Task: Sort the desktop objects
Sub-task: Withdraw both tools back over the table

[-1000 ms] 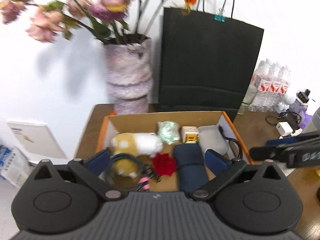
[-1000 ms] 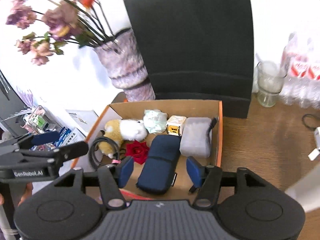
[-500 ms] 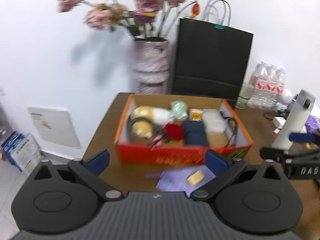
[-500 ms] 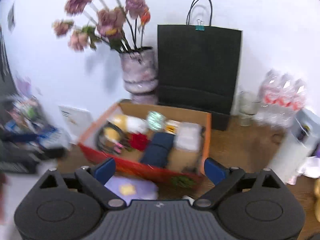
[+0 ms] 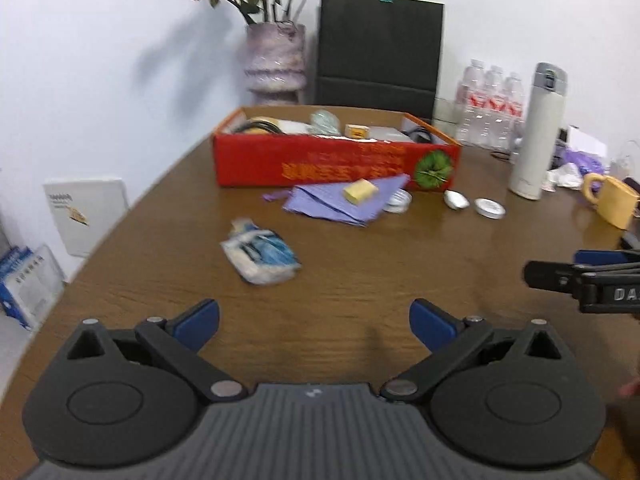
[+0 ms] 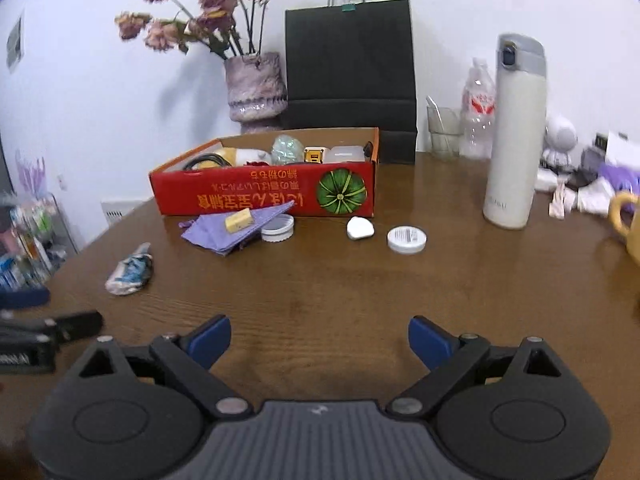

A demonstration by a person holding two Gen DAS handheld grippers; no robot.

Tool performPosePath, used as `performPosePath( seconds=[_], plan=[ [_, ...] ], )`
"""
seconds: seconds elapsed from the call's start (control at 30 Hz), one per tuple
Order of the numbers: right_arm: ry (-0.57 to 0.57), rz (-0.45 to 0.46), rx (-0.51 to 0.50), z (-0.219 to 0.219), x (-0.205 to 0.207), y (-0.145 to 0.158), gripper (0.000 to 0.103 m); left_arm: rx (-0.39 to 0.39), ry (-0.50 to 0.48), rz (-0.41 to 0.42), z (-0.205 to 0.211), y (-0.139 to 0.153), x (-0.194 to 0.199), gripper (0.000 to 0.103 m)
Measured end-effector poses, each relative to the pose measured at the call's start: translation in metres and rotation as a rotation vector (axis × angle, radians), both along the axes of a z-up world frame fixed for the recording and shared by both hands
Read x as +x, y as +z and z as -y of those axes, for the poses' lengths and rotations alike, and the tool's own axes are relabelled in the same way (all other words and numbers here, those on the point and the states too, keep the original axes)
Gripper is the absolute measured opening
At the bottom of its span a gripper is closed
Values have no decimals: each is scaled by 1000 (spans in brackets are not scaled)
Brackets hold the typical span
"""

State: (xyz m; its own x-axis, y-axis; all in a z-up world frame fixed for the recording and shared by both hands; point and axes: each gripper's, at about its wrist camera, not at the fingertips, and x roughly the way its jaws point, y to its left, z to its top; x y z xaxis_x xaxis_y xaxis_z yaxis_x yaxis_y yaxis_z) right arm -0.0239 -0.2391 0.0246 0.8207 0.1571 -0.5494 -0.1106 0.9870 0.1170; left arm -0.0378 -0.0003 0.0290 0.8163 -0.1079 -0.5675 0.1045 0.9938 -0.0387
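A red cardboard box (image 5: 336,160) (image 6: 264,196) holding several items stands at the far middle of the wooden table. In front of it lie a purple cloth (image 5: 344,202) (image 6: 236,226) with a yellow block (image 5: 361,191) (image 6: 238,219) on it, a white lid (image 6: 277,228), a small white case (image 6: 360,228) and a round tin (image 6: 407,239) (image 5: 489,208). A crumpled blue-white packet (image 5: 260,256) (image 6: 130,269) lies nearer, to the left. My left gripper (image 5: 314,322) and right gripper (image 6: 319,340) are both open and empty, low over the near table, well short of all items.
A white thermos (image 6: 514,128) (image 5: 536,128) stands to the right, a yellow mug (image 5: 612,202) beyond it. A flower vase (image 6: 256,88), black paper bag (image 6: 348,76), glass and water bottles (image 5: 492,104) line the back wall. The table edge curves off at left.
Both grippers have pulled back and down from above the box to low over the near table. The box now looks far, and the loose items in front of it have come into view.
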Motion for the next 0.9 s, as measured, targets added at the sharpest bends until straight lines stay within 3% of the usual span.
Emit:
performPosePath(
  seconds=[0.2,0.3,0.4,0.57,0.9],
  plan=[
    [-6,-43,-40,-6,-8,-18,97,16,-26,-11,12,-14,-6,103],
    [-15,-67,-6,-1,-10,-29,97,27,-5,-10,11,-19,-11,103],
    [-25,-68,28,4,-10,-28,98,25,-24,-24,9,-23,-14,103],
    [-22,-74,20,1,-9,-30,98,44,31,-61,7,-31,-7,103],
    [-2,-79,-10,-4,-12,-30,98,48,20,-72,9,-32,-6,103]
  ],
)
